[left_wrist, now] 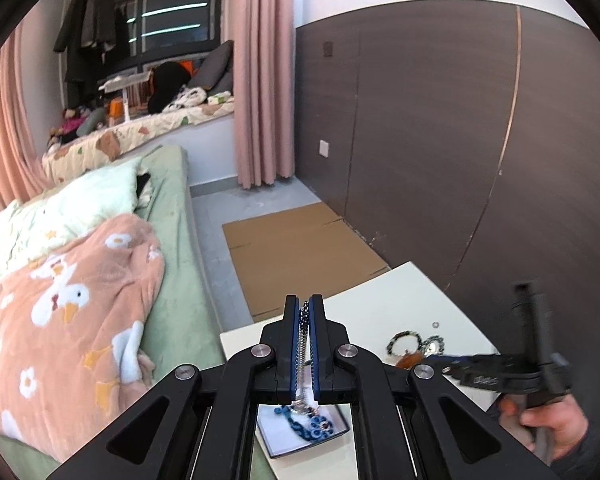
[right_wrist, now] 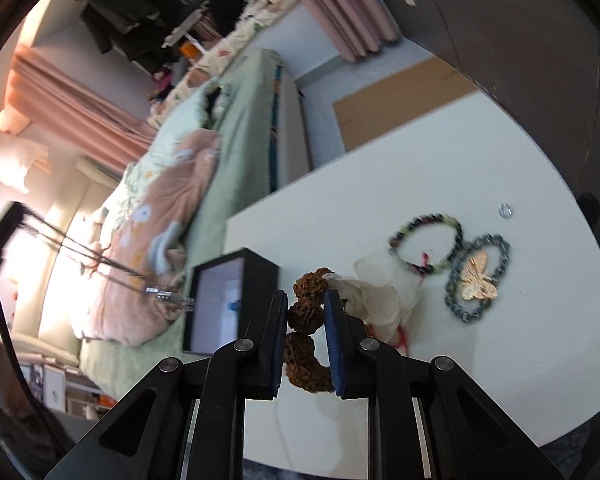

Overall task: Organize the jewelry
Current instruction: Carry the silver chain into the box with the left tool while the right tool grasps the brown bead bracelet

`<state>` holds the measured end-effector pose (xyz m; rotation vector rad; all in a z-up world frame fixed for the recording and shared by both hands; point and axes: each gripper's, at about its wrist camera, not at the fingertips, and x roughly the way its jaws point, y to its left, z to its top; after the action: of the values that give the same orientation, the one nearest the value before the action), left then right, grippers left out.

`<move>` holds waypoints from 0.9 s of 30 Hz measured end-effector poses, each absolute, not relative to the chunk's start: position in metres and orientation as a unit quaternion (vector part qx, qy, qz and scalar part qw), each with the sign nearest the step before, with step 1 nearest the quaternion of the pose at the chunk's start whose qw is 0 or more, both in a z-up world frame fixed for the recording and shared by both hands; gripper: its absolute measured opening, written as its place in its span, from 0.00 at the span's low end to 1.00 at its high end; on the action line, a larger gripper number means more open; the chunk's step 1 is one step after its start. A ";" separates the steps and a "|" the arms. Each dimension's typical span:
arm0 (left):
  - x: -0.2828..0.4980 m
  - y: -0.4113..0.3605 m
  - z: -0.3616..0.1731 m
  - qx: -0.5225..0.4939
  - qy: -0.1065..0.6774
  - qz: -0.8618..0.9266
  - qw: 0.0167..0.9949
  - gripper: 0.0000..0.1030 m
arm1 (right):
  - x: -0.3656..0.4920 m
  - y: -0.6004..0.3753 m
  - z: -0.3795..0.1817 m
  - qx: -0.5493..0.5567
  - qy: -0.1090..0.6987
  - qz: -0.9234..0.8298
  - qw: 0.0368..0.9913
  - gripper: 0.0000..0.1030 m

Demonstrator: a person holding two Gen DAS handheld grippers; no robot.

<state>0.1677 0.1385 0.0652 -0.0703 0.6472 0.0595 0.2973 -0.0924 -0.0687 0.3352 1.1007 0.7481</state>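
Observation:
My left gripper (left_wrist: 305, 312) is shut on a silver chain necklace (left_wrist: 302, 354) and holds it above a black jewelry box (left_wrist: 300, 426) with blue jewelry inside. The chain also hangs in the right wrist view (right_wrist: 100, 264) left of the box (right_wrist: 236, 304). My right gripper (right_wrist: 305, 300) is shut on a brown rudraksha bead bracelet (right_wrist: 305, 316) on the white table (right_wrist: 480, 360). A white plastic bag (right_wrist: 380, 300) lies beside it. A green-purple bead bracelet (right_wrist: 426, 246), a grey-blue bead bracelet (right_wrist: 478, 276) and a gold butterfly brooch (right_wrist: 476, 276) lie to the right.
A small clear ring (right_wrist: 505, 210) lies far right on the table. A bed (left_wrist: 100, 280) with a pink duck blanket stands left of the table. Flat cardboard (left_wrist: 300, 248) lies on the floor beyond it. A dark wall panel (left_wrist: 460, 140) runs along the right.

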 end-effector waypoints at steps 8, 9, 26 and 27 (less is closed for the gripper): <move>0.169 0.156 0.039 -0.056 0.330 0.036 0.942 0.04 | 0.279 -0.089 -0.032 0.152 0.477 0.370 0.783 0.19; 0.171 0.158 0.036 -0.058 0.331 0.037 0.941 0.04 | 0.278 -0.087 -0.028 0.150 0.474 0.372 0.784 0.19; 0.192 0.192 -0.022 -0.137 0.370 0.027 0.919 0.04 | 0.280 -0.059 -0.006 0.152 0.463 0.409 0.771 0.19; 0.193 0.193 -0.027 -0.149 0.375 0.020 0.915 0.04 | 0.282 -0.057 -0.007 0.156 0.466 0.411 0.767 0.19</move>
<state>0.1930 0.1934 -0.0269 -0.3065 0.7711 0.0418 0.2818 -0.0573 -0.0070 0.3397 1.0119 0.8933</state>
